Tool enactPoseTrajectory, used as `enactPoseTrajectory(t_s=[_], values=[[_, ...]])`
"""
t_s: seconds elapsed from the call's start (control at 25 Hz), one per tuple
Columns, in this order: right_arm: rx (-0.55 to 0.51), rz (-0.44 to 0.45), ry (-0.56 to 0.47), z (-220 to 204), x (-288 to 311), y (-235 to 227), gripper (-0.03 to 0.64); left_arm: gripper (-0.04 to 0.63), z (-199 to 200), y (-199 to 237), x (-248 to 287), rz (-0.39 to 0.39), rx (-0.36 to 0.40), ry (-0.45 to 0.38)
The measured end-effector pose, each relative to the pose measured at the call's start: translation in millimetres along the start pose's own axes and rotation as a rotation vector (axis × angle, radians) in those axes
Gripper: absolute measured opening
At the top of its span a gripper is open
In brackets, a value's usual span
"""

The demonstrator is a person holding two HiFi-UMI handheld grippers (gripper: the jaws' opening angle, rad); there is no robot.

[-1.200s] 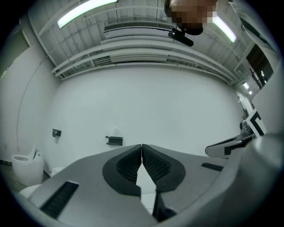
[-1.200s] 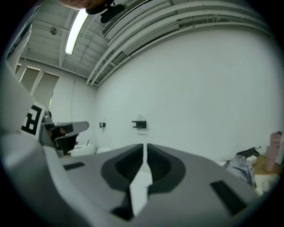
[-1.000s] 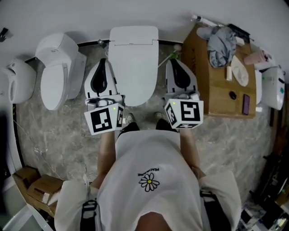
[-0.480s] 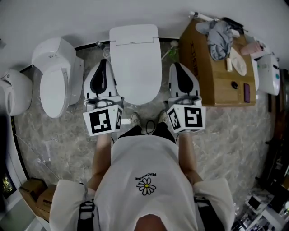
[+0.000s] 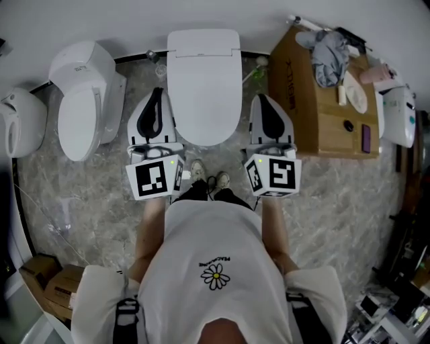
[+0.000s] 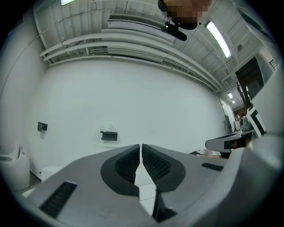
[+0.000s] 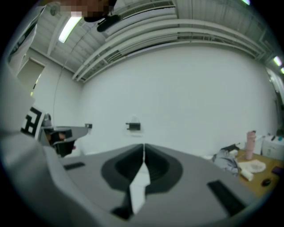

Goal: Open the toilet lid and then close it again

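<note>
A person [image 5: 211, 269] in a white T-shirt with a daisy print stands on a marbled floor [image 5: 101, 195], facing a white toilet [image 5: 203, 40] set against the far wall [image 5: 121, 20]. The toilet lid [image 5: 203, 94] is down, lying flat over the bowl. The left tongs [image 5: 158, 91] are held level just left of the lid. The right tongs [image 5: 259, 97] are held level just to its right, between the toilet and a brown desk [image 5: 302, 114]. Both point towards the far wall and neither touches the lid.

Seen along their own length, the left tongs [image 6: 140, 146] are pinched narrow, tips nearly meeting, with nothing between them. The right tongs [image 7: 143, 145] are likewise drawn together and empty, aimed at a small dark fixture [image 7: 133, 126] on the wall.

A grey cloth [image 5: 328, 57] lies among small items on the far part of the desk. A second toilet [image 5: 84, 101] stands to the left. The person's shoes [image 5: 205, 176] are planted near the front of the bowl.
</note>
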State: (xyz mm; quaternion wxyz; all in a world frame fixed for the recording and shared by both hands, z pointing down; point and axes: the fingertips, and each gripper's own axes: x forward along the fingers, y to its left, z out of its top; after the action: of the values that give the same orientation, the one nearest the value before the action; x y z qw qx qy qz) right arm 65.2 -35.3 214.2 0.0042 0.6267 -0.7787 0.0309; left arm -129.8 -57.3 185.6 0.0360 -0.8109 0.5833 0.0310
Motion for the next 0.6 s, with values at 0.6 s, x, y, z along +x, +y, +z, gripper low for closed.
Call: enactPoseTrajectory(t_s=[0.6], values=[[0.083,0.121,0.066,-53.1,21.4,-2.1,0.155,0.153,-64.2,1.5,6.0,0.001,-0.007,0.072]])
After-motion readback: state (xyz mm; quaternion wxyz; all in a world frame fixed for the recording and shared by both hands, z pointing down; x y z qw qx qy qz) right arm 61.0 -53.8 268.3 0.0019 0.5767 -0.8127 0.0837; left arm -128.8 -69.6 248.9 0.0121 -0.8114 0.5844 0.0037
